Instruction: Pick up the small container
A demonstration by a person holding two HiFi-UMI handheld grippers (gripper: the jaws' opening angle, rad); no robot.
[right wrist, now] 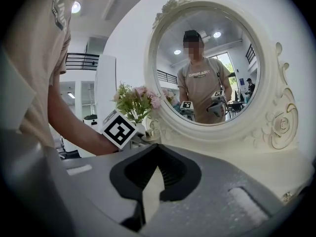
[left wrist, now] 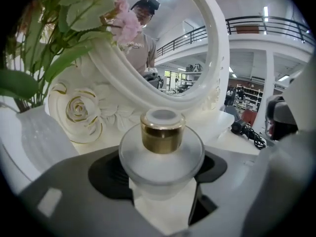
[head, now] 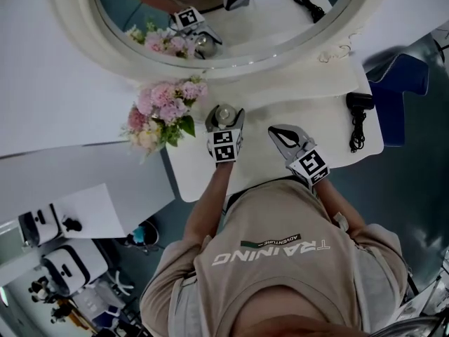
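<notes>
One white counter (head: 295, 111) fills the middle of the head view, its edges cut off by the person (head: 280, 258) at 6 o'clock. One oval mirror (head: 245, 67) in a white, rose-carved frame stands at 12 o'clock, its top out of frame; it reflects the bouquet and both tools. One pink bouquet (head: 165, 111) sits at 10 o'clock from the container, in a white vase (left wrist: 42, 142). There are two tools. The left hand-held gripper (head: 224, 121) is clamped on the small container (left wrist: 162, 147), a frosted jar with a gold collar, at the counter's centre just before the mirror; its base is hidden behind the jaws. The right hand-held gripper (head: 275, 132), at 4 o'clock from it, is closed and empty. One black hair dryer (head: 359, 104) with a cord lies at 3 o'clock.
</notes>
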